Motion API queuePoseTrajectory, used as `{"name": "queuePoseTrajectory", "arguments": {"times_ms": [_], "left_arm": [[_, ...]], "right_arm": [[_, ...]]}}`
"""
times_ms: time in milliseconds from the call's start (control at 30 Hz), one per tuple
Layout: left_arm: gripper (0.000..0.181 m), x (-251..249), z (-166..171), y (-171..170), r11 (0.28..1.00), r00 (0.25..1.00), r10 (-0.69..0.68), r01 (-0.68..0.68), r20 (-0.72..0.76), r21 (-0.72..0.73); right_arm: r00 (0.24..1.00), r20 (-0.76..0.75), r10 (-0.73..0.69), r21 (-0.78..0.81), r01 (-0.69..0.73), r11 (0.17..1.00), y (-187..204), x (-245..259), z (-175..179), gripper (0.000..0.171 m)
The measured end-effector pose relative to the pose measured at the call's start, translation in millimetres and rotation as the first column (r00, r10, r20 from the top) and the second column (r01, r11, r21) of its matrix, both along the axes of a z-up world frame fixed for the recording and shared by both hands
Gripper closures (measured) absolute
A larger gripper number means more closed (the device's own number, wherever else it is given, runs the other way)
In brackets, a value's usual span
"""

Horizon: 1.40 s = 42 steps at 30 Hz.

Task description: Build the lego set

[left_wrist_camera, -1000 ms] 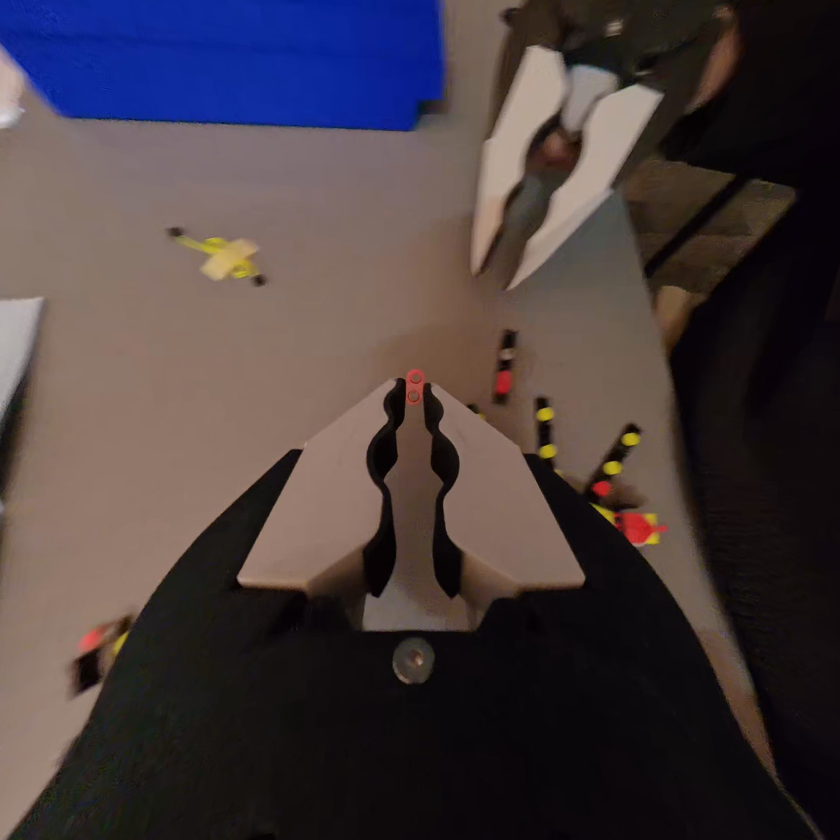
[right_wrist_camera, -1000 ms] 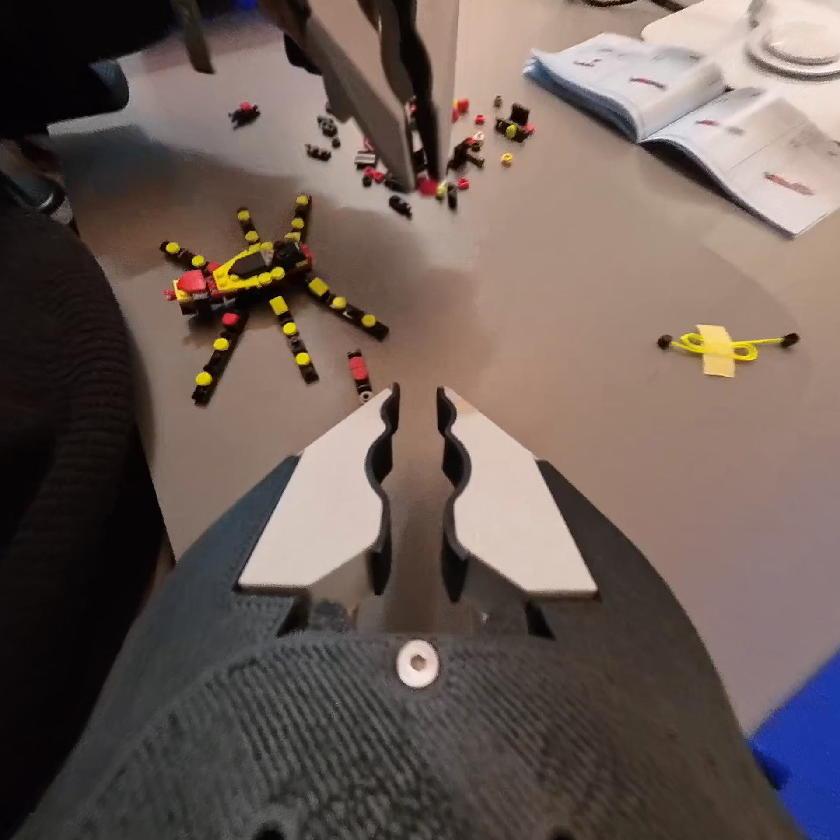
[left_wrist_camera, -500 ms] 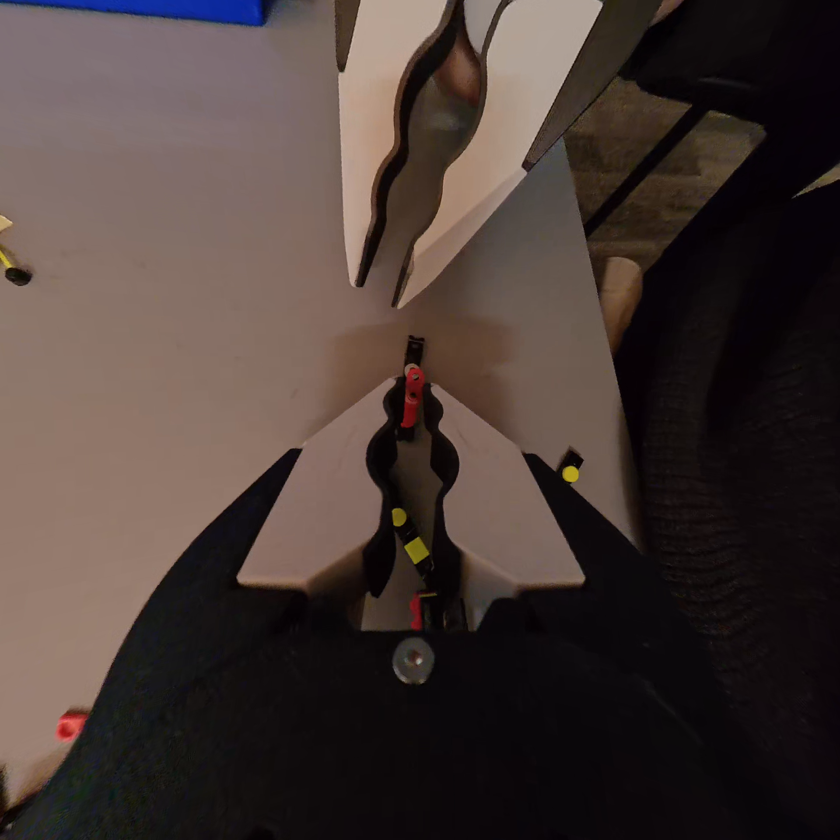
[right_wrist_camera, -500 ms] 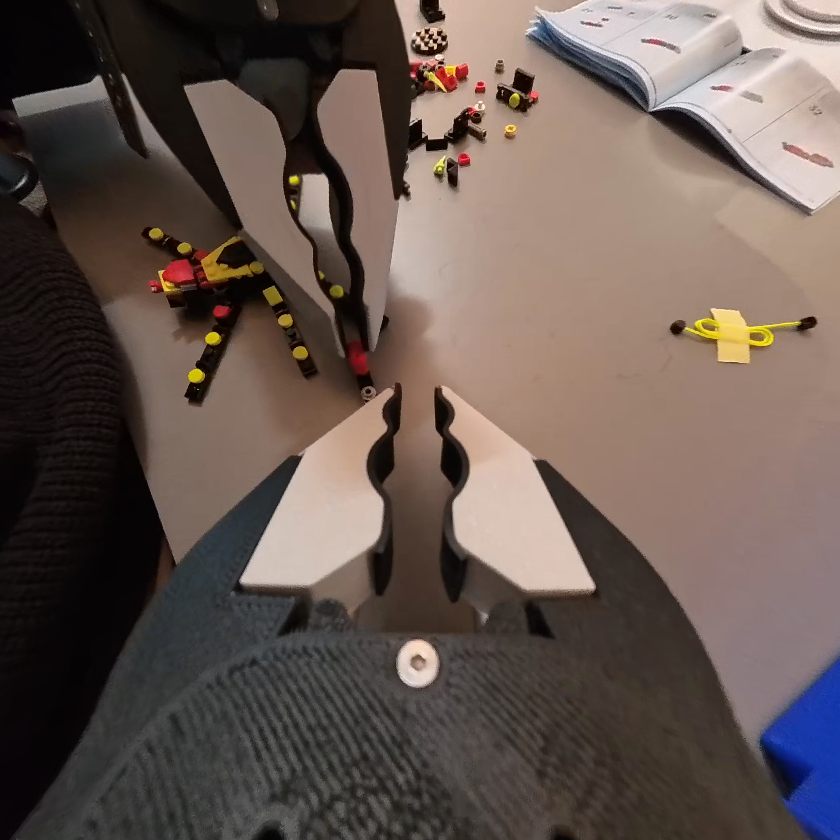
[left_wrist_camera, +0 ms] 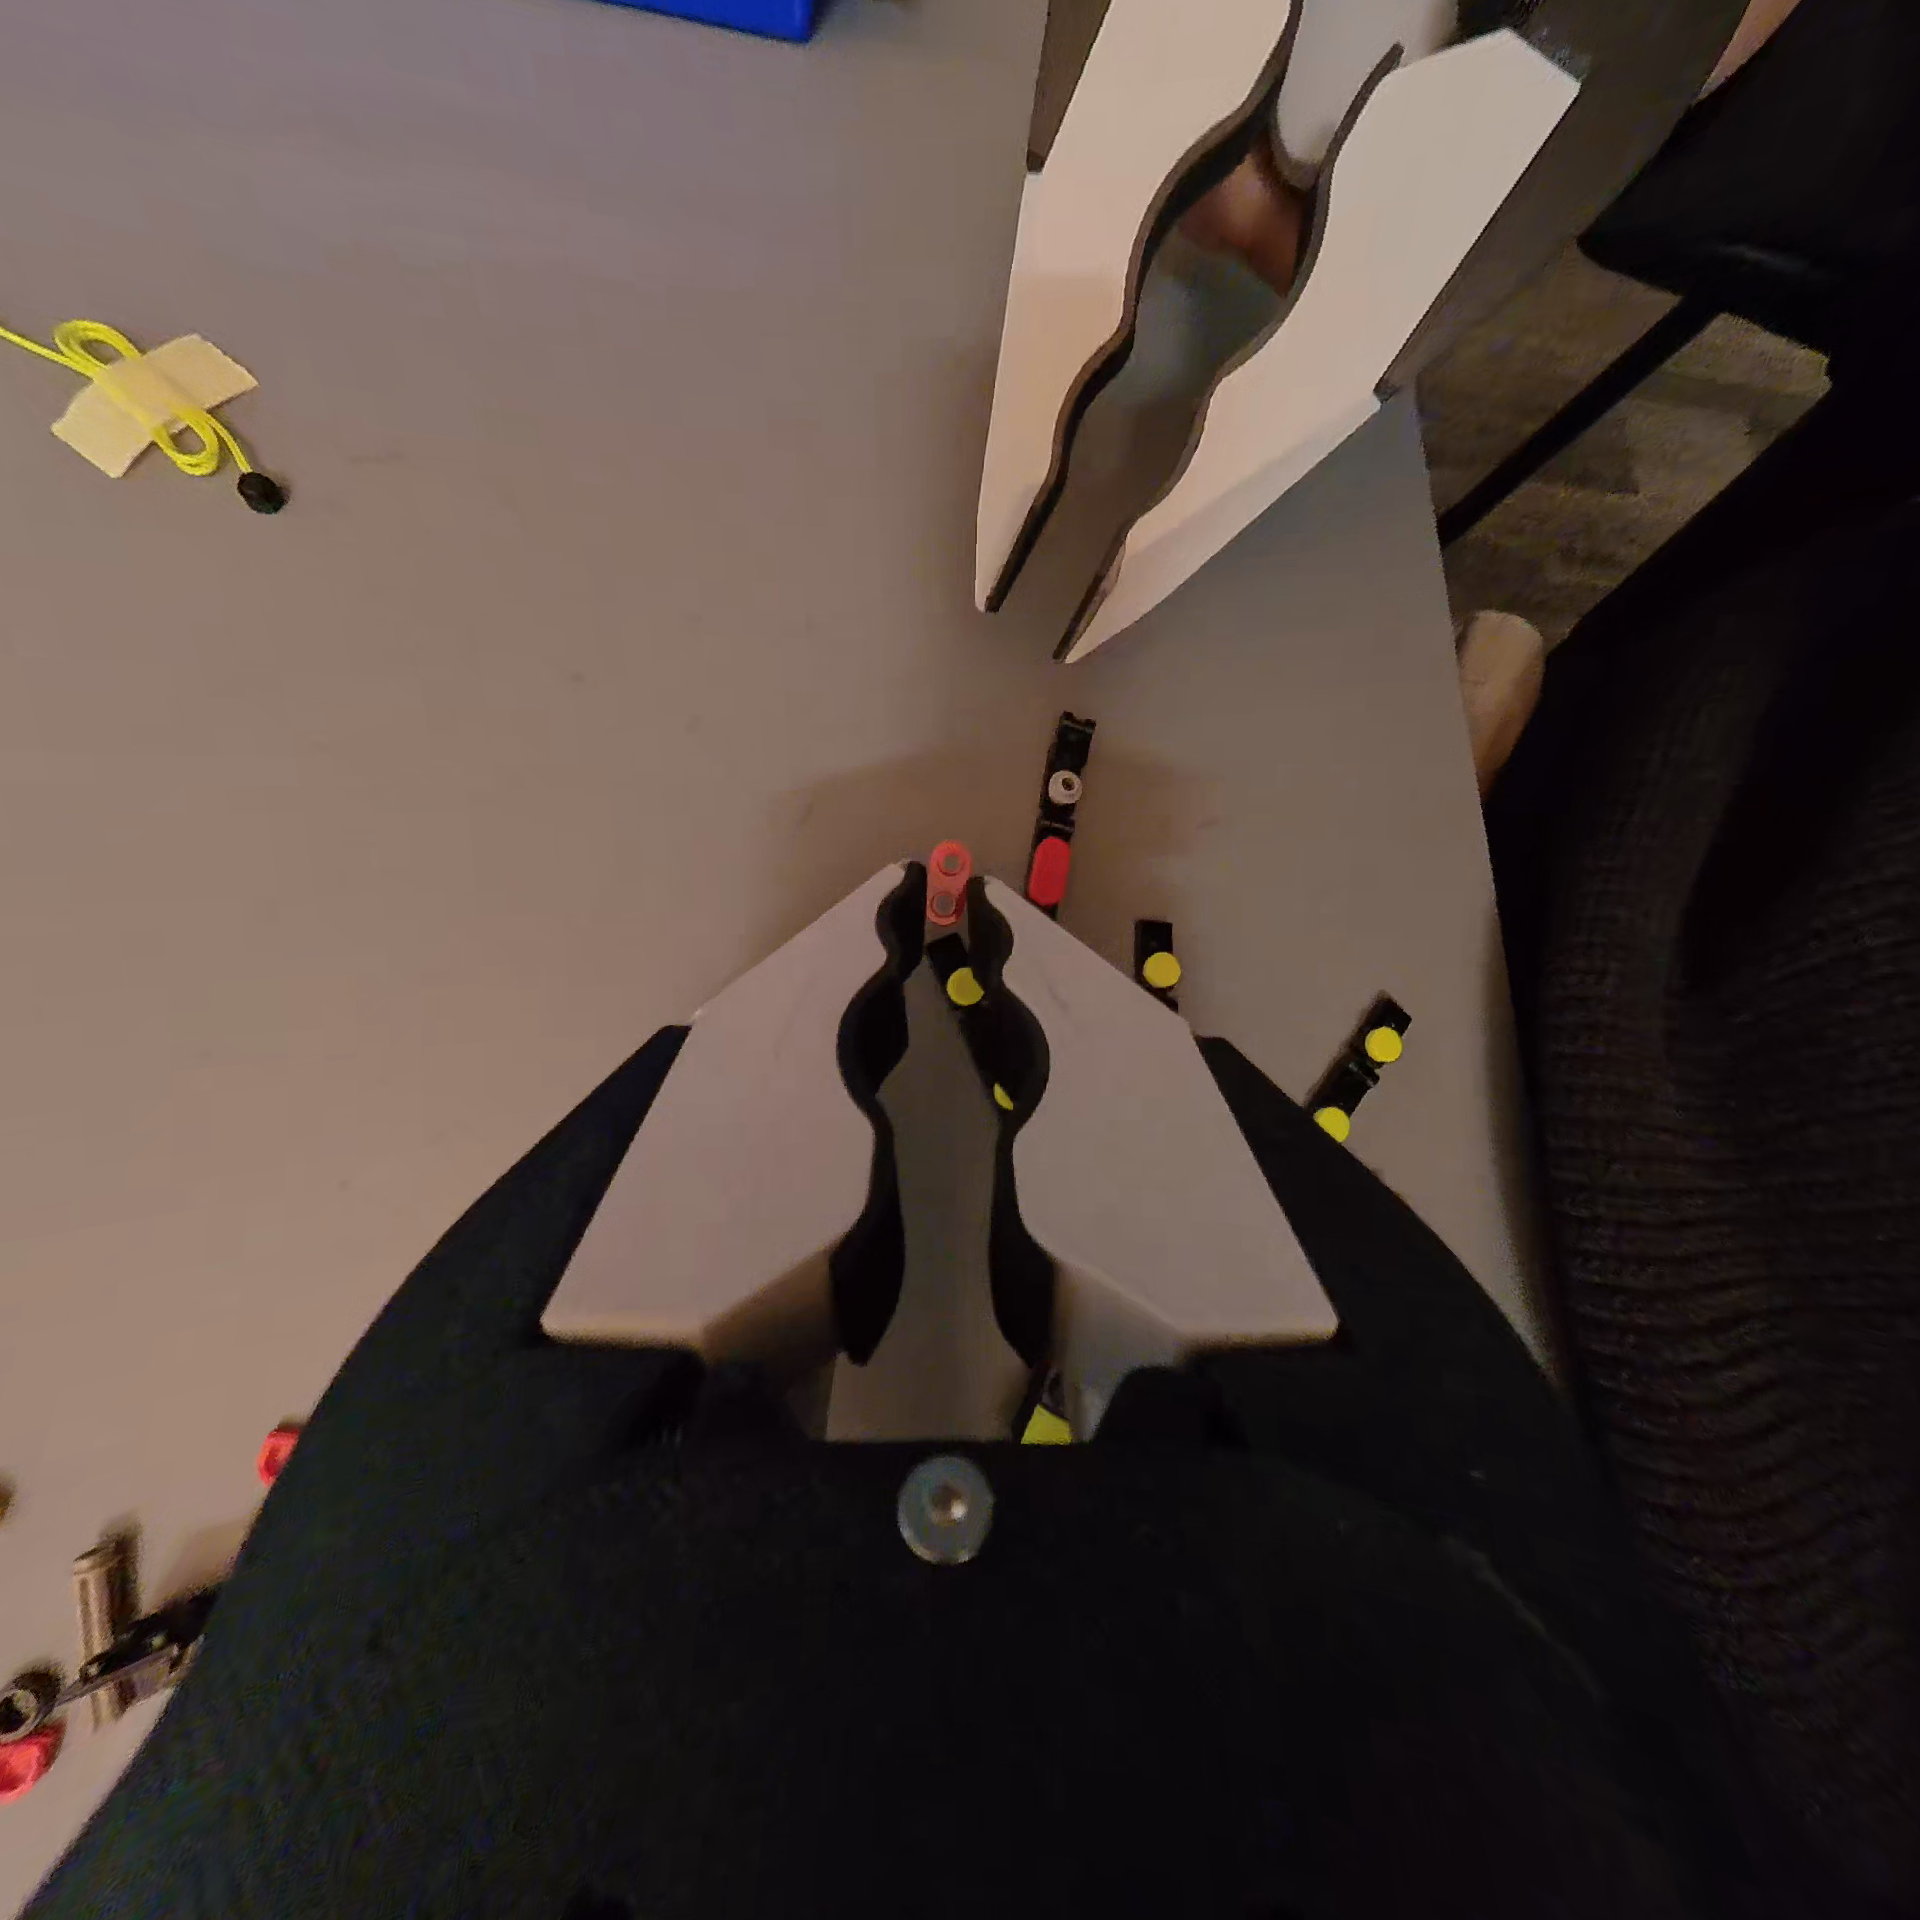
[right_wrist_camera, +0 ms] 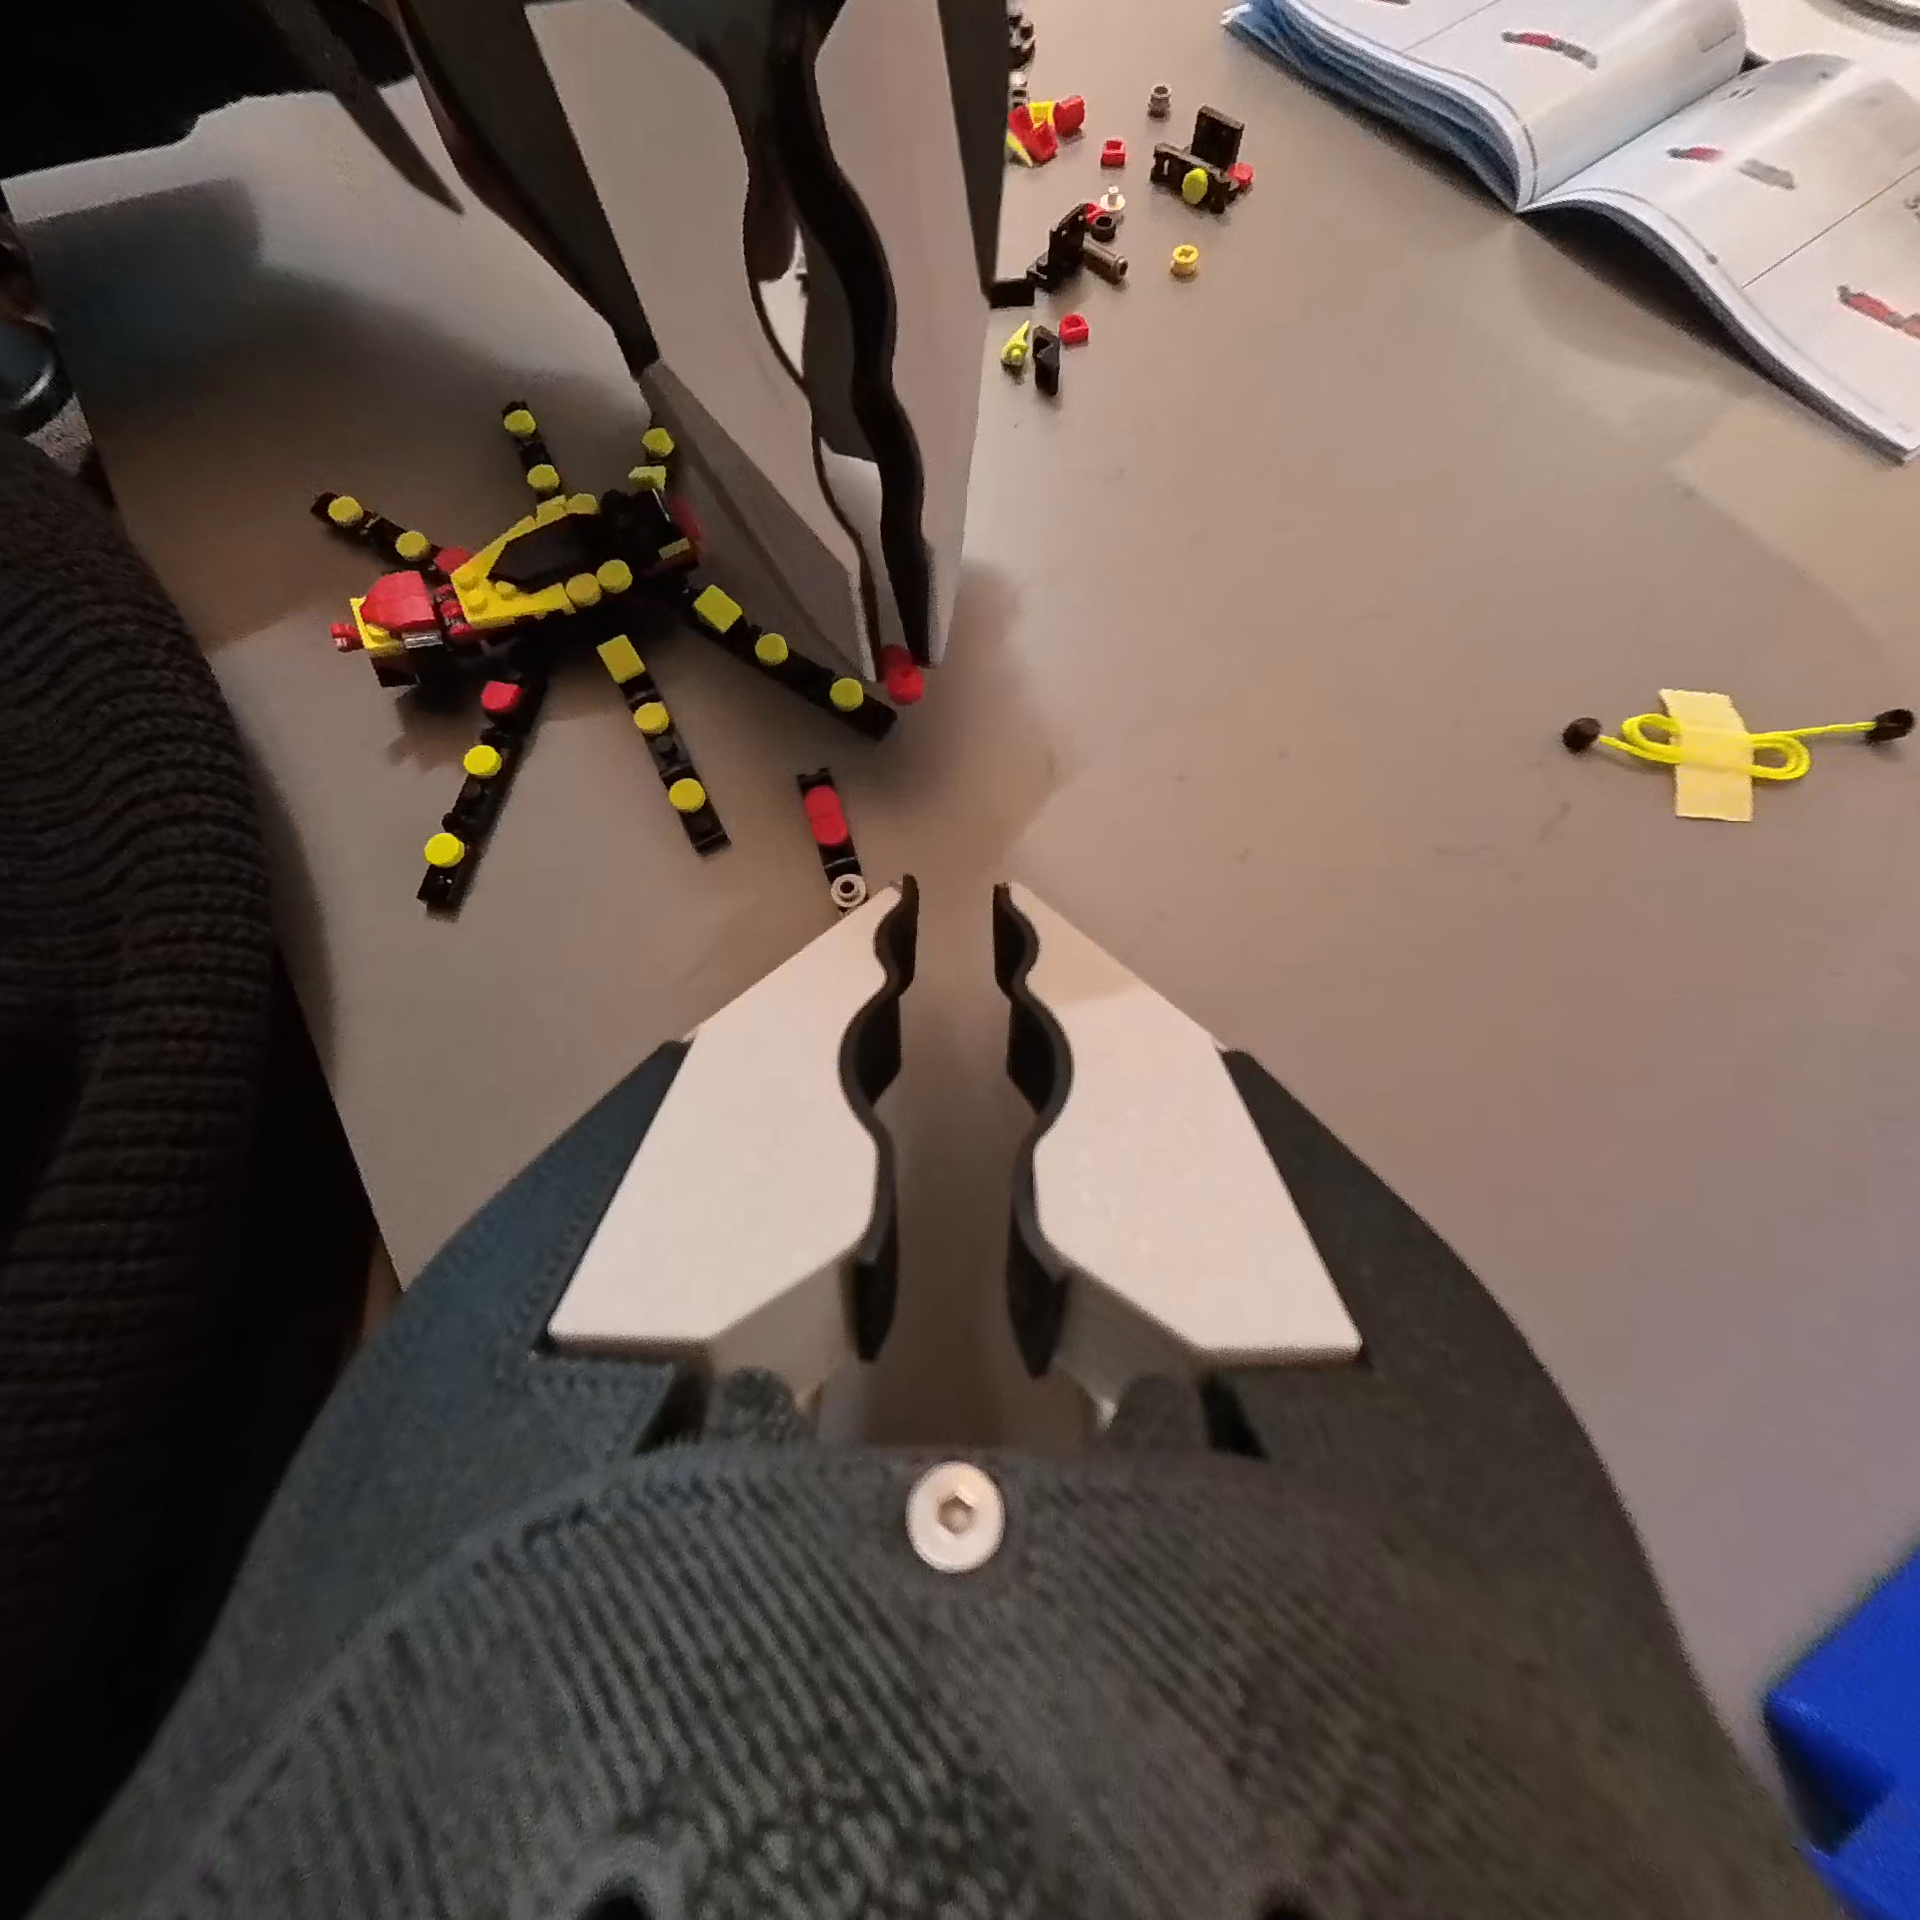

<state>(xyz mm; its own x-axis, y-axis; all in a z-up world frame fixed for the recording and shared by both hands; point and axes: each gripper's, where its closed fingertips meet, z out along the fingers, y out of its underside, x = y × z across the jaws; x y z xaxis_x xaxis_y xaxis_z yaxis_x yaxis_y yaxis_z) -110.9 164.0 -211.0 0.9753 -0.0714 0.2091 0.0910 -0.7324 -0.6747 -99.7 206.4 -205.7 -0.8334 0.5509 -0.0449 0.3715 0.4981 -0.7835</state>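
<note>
A: How much has been built?

B: A spider-like model (right_wrist_camera: pixel 540 592) with black, yellow-studded legs is seen assembled at the left of the tabletop (right_wrist_camera: pixel 1299 935). One detached leg piece (right_wrist_camera: pixel 829 826) lies near it; loose bricks (right_wrist_camera: pixel 1101 218) are scattered farther off, so more remains.

A: And the fingers?

B: A small red piece (left_wrist_camera: pixel 948 894) is pinched by the left gripper (left_wrist_camera: pixel 948 883) just above the model. The right gripper (right_wrist_camera: pixel 954 896) is held parted, empty.
</note>
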Motion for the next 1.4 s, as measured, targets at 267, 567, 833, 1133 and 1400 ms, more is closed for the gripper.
{"name": "queuePoseTrajectory", "arguments": {"times_ms": [267, 567, 833, 1133, 1400], "left_arm": [[0.175, -20, 41, -18, 0.95, 0.972, 0.219, -0.233, 0.09, 0.206], [0.176, -15, 46, -85, 0.798, 0.862, 0.457, -0.506, 0.219, 0.327], [0.175, -23, 43, -95, 0.801, 0.866, 0.445, -0.499, 0.228, 0.331], [0.175, -29, 45, -94, 0.781, 0.853, 0.455, -0.52, 0.256, 0.345], [0.176, -36, 34, -96, 0.792, 0.852, 0.481, -0.524, 0.208, 0.312]], "right_arm": [[1.0, -0.007, -0.008, 0.001, 0.008, 1.0, 2, -1, 1, 0.159], [0.999, 0.008, -0.031, -0.039, 0.031, 0.999, 2, -5, 1, 0.159], [0.997, 0.014, -0.072, -0.091, 0.073, 0.993, 1, -15, 5, 0.16], [0.995, 0.037, -0.092, -0.086, 0.095, 0.992, 7, -20, -3, 0.16], [0.993, 0.056, -0.103, -0.091, 0.108, 0.99, 10, -23, -7, 0.161]]}}
